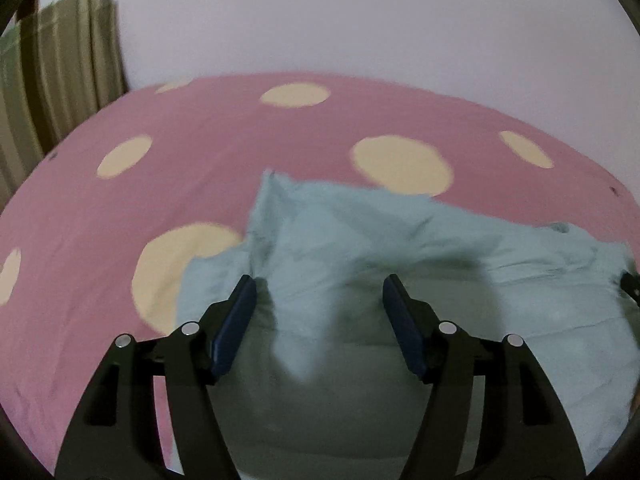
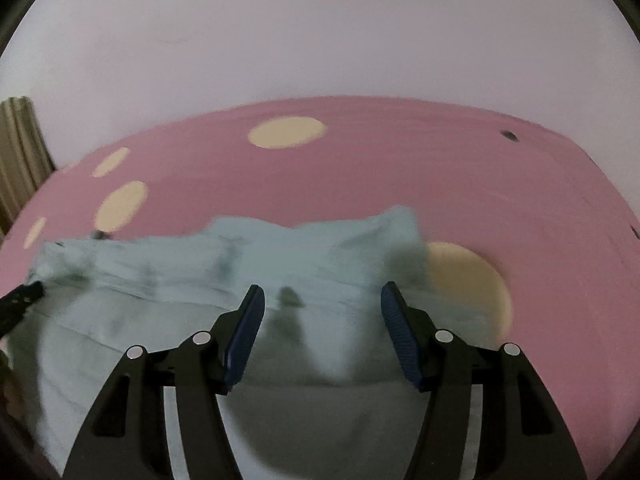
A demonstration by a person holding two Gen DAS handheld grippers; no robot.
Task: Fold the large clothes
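A large pale blue-green garment (image 1: 400,248) lies rumpled on a pink bed sheet with cream dots (image 1: 200,168). My left gripper (image 1: 318,284) is open just above the garment's left part, nothing between its blue pads. In the right wrist view the same garment (image 2: 200,272) spreads across the sheet (image 2: 400,168). My right gripper (image 2: 322,294) is open over the garment's right part, empty. The left gripper's tip shows at the left edge of the right wrist view (image 2: 20,300), and the right one's at the right edge of the left wrist view (image 1: 630,284).
A plain pale wall (image 1: 360,20) rises behind the bed. A striped olive curtain (image 1: 60,60) hangs at the far left, and shows in the right wrist view (image 2: 20,152). Bare sheet lies beyond and beside the garment.
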